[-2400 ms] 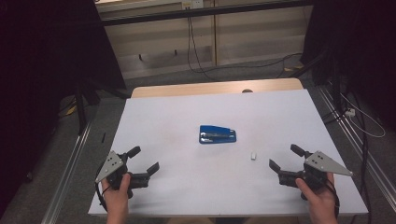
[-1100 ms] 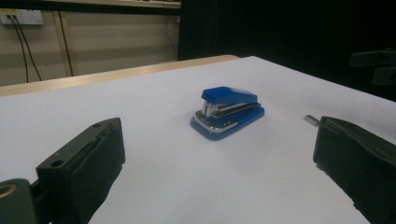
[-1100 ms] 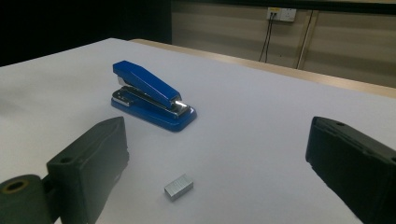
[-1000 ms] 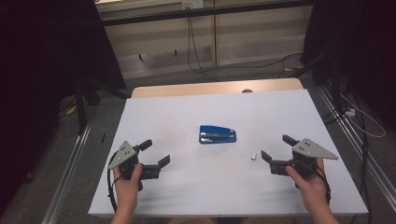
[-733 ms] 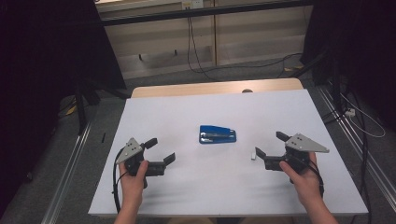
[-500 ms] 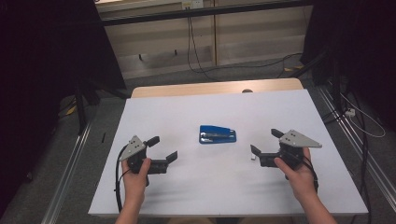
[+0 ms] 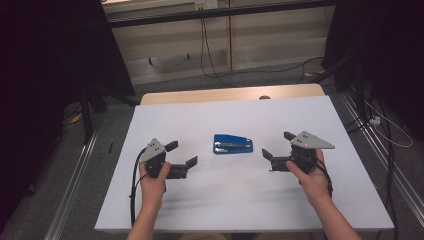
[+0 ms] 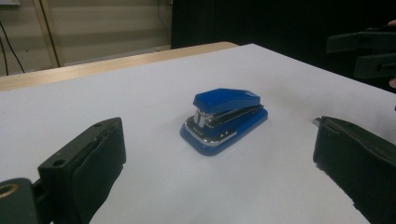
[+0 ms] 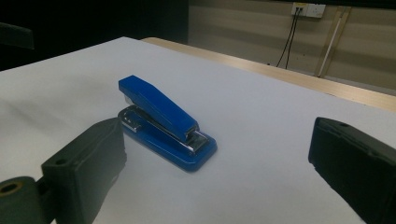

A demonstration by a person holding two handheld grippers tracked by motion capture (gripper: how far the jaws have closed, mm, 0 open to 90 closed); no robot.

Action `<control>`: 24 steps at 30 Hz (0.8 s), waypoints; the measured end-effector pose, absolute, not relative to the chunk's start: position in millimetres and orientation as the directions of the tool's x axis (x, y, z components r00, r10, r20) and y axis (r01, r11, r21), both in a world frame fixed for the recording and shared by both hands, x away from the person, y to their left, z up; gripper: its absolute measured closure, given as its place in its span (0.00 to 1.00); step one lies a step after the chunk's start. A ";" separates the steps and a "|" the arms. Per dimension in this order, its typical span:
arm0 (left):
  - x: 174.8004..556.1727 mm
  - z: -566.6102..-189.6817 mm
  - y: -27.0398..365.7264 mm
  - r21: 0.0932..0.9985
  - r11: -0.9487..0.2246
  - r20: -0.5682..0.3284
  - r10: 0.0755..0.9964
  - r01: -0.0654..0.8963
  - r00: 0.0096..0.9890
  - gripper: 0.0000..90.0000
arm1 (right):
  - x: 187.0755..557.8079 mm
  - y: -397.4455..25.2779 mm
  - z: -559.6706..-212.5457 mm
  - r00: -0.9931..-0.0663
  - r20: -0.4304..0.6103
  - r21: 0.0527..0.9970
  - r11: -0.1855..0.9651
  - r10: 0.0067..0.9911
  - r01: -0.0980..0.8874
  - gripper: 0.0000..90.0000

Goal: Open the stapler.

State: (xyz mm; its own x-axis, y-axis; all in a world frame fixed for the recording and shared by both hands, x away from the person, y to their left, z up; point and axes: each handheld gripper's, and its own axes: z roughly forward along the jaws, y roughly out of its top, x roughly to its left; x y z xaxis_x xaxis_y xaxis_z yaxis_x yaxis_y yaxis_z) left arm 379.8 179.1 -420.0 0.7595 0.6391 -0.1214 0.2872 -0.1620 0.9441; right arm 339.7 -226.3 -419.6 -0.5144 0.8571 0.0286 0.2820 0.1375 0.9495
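The blue stapler lay on the white table between both grippers (fingers wide, holding nothing). Pinched off-centre, it could swivel or slide away.

dim room, white table

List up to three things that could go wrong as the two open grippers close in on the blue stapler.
1. The stapler lies loose on the smooth white table, so a touch from one side may slide it.
2. Its sloped top could slip out of a pinch.
3. The left gripper and right gripper face each other across it and might collide.
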 end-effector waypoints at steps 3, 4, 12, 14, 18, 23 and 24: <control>384.2 -419.1 176.3 0.943 -0.159 -0.130 0.630 0.292 0.765 0.03 | 343.1 -222.8 -418.1 -0.518 0.029 0.949 0.140 0.855 0.284 0.04; 385.8 -418.7 175.6 0.943 -0.158 -0.134 0.629 0.294 0.766 0.03 | 344.2 -221.1 -417.9 -0.518 0.030 0.948 0.140 0.855 0.286 0.04; 396.3 -423.4 171.2 0.937 -0.159 -0.146 0.633 0.312 0.760 0.03 | 355.6 -205.9 -421.2 -0.535 0.032 0.941 0.155 0.844 0.301 0.04; 399.0 -425.9 169.6 0.933 -0.172 -0.145 0.627 0.317 0.765 0.03 | 358.6 -201.7 -421.0 -0.539 0.032 0.939 0.159 0.842 0.304 0.03; 404.1 -428.8 167.3 0.926 -0.177 -0.154 0.628 0.333 0.763 0.03 | 365.2 -191.3 -419.3 -0.558 0.010 0.936 0.189 0.830 0.298 0.02; 411.3 -429.9 163.4 0.923 -0.183 -0.157 0.623 0.338 0.766 0.03 | 375.9 -177.1 -416.5 -0.589 -0.004 0.930 0.221 0.808 0.296 0.02; 412.8 -430.3 162.8 0.922 -0.189 -0.154 0.622 0.338 0.768 0.03 | 378.2 -174.1 -415.6 -0.596 -0.009 0.928 0.229 0.803 0.295 0.03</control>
State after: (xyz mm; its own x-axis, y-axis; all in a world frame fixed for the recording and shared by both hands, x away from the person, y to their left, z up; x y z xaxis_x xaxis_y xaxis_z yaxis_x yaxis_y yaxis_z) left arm 412.8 162.8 -430.3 0.7675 0.6222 -0.1542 0.3383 -0.1888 0.9219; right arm 378.2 -174.1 -415.6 -0.5955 0.8033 -0.0087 0.2954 0.2290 0.9275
